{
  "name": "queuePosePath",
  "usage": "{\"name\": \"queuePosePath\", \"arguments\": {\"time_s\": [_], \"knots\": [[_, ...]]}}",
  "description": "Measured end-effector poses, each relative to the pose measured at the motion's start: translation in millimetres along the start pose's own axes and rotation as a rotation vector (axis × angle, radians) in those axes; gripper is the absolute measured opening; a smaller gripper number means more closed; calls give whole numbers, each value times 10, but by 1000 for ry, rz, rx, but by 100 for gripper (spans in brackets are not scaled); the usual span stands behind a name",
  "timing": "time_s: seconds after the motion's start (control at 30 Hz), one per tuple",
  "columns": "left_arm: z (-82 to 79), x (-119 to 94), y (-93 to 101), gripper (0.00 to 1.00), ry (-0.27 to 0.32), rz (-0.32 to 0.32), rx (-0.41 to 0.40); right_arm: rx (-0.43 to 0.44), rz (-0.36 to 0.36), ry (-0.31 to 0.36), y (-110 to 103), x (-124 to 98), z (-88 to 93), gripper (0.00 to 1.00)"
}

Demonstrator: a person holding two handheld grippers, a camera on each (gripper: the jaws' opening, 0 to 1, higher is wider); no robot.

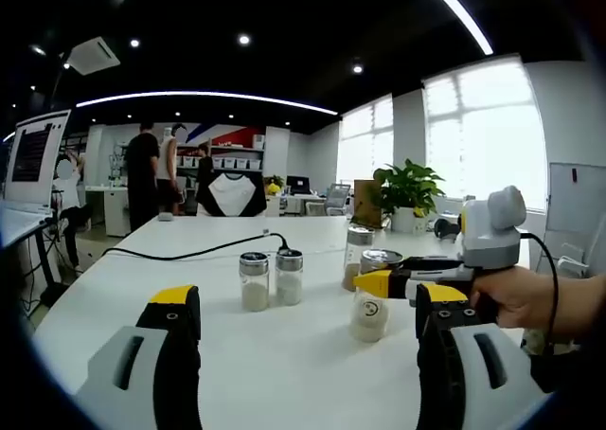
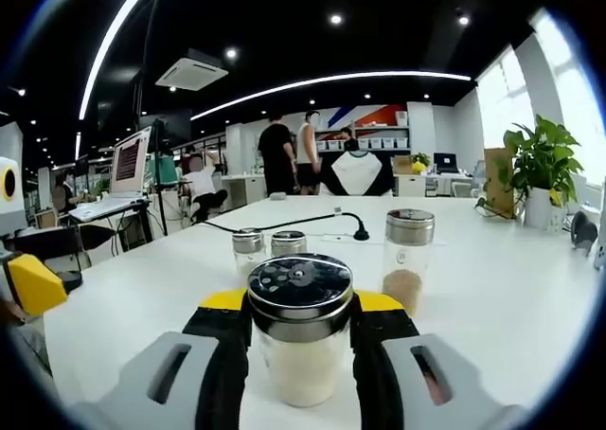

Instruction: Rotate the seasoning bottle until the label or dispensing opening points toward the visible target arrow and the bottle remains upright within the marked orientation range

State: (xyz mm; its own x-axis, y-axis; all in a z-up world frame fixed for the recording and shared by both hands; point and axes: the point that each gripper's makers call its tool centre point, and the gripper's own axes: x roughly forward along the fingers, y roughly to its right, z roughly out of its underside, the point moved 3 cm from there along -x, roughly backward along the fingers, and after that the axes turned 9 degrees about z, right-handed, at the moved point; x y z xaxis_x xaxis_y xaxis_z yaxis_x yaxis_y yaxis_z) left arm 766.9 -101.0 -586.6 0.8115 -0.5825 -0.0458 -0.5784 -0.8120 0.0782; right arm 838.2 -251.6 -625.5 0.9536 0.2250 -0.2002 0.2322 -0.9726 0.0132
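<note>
A glass seasoning bottle (image 2: 299,349) with white contents and a holed metal lid stands upright on the white table (image 2: 492,307). My right gripper (image 2: 299,307) is shut on it, its black and yellow jaws pressing on both sides just below the lid. In the left gripper view the same bottle (image 1: 368,314) shows a small smiley label facing me, with the right gripper (image 1: 407,282) reaching in from the right in a hand. My left gripper (image 1: 308,297) is open over bare table, nearer than the bottle and to its left. Its yellow tip (image 2: 34,280) shows in the right gripper view.
Two small shakers (image 1: 254,280) (image 1: 289,276) stand side by side beyond the bottle. A taller jar of brown seasoning (image 2: 409,259) stands to the right. A black cable (image 2: 284,226) crosses the far table. A potted plant (image 1: 409,188) and several people stand farther back.
</note>
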Motion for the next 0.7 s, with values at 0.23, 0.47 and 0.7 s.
{"name": "queuePosePath", "arguments": {"time_s": [0.23, 0.47, 0.7], "knots": [[5, -4, -9, 100, -18, -15, 43, -6, 4, 6, -4, -9, 8, 39], [24, -5, -3, 100, -6, -8, 17, -14, -2, 10, -11, -19, 9, 39], [-9, -34, -25, 99, 2, -15, 11, -25, -4, -11, -5, -14, 11, 38]]}}
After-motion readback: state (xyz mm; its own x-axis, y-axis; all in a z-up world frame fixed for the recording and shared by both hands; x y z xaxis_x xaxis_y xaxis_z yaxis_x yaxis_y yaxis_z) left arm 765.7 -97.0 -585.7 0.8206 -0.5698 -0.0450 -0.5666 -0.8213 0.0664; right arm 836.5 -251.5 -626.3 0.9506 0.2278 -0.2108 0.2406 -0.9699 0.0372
